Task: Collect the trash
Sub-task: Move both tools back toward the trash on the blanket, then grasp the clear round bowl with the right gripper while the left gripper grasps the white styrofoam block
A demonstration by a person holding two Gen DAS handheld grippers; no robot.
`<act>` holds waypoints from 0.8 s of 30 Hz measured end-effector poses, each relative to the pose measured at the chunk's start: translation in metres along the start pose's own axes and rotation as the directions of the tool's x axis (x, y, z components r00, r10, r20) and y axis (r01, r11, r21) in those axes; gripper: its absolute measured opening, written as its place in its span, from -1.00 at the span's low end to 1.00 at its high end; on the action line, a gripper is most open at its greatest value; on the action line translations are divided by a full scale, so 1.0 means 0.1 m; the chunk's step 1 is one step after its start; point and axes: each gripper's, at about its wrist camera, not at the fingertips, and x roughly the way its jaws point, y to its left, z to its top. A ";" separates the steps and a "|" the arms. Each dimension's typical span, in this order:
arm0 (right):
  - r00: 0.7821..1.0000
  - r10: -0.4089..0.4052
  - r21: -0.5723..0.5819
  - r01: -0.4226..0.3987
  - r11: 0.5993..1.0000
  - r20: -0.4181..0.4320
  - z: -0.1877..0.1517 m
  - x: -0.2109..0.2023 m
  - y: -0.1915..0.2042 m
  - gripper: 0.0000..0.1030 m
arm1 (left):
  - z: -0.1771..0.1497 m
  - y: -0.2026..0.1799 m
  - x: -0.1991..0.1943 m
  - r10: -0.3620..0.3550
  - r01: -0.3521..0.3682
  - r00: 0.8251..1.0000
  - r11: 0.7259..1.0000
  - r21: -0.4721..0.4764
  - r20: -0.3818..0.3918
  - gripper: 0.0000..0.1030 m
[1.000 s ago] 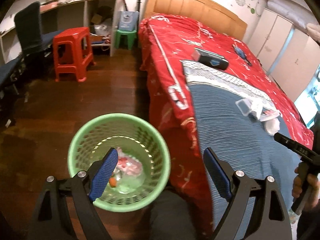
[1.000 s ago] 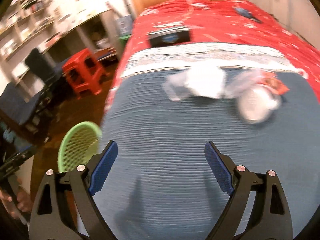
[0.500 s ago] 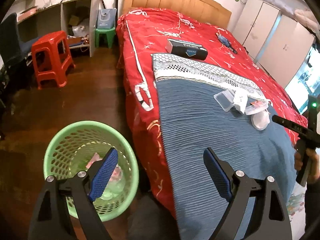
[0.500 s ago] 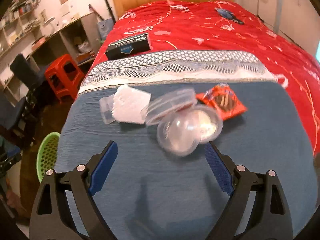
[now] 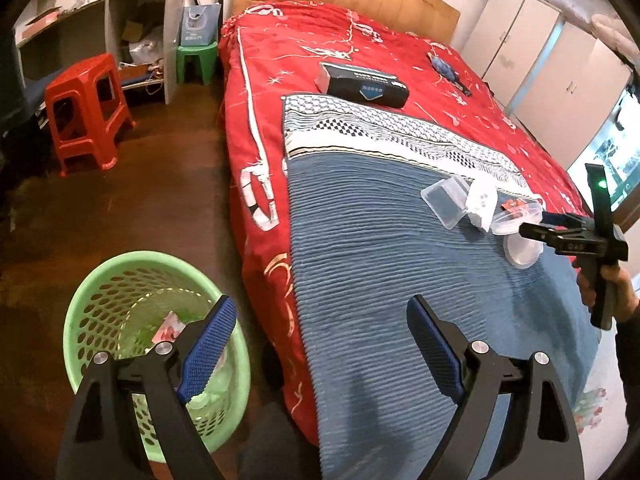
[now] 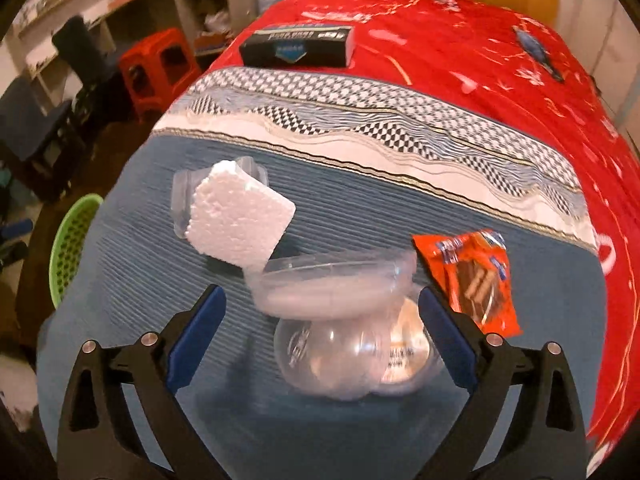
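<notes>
Trash lies on the blue blanket [image 6: 360,216]: a white foam block [image 6: 236,220] on a clear tray, a clear plastic clamshell [image 6: 344,312], and an orange snack wrapper [image 6: 476,276]. My right gripper [image 6: 320,312] hovers over the clamshell, its jaws opening, the clamshell between them with no pad pressing on it. In the left wrist view the same pile [image 5: 480,204] sits far right beside the right gripper [image 5: 540,232]. My left gripper [image 5: 316,340] is open and empty, over the bed's edge, next to the green basket [image 5: 100,292] holding some trash.
A black box [image 5: 364,86] and a blue object [image 5: 446,70] lie on the red bedspread [image 5: 312,40]. A red stool [image 5: 86,108] and a green stool [image 5: 196,60] stand on the wooden floor. A hand [image 5: 616,284] holds the right tool. Wardrobes line the far right.
Both grippers have moved toward the trash pile; the basket slid left in the left wrist view. The right gripper rolled, closed in on the clamshell and its jaws widened.
</notes>
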 end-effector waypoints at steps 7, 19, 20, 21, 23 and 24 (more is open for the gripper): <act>0.999 0.032 -0.014 -0.032 0.999 -0.029 0.10 0.21 -0.06 0.86 | 0.09 -0.11 0.13 -0.019 0.019 1.000 1.000 0.025 -0.014 0.63; 0.999 0.051 0.006 -0.051 0.999 0.016 0.01 0.06 -0.04 0.80 | 0.42 -0.60 0.35 -0.098 0.099 0.995 0.987 0.124 -0.011 0.63; 0.998 0.055 0.013 -0.055 0.998 0.023 0.00 0.02 -0.04 0.80 | 0.45 -0.67 0.37 -0.106 0.106 0.994 0.984 0.140 -0.008 0.63; 0.997 0.062 0.022 -0.063 0.998 0.036 -0.02 -0.03 -0.04 0.80 | 0.49 -0.76 0.39 -0.118 0.117 0.993 0.980 0.161 -0.004 0.63; 0.995 0.074 0.040 -0.076 0.996 0.062 -0.05 -0.13 -0.06 0.80 | 0.57 -0.94 0.45 -0.146 0.143 0.989 0.969 0.199 -0.002 0.60; 0.994 0.080 0.049 -0.084 0.995 0.075 -0.07 -0.18 -0.07 0.80 | 0.60 -1.01 0.48 -0.159 0.156 0.987 0.965 0.212 -0.005 0.60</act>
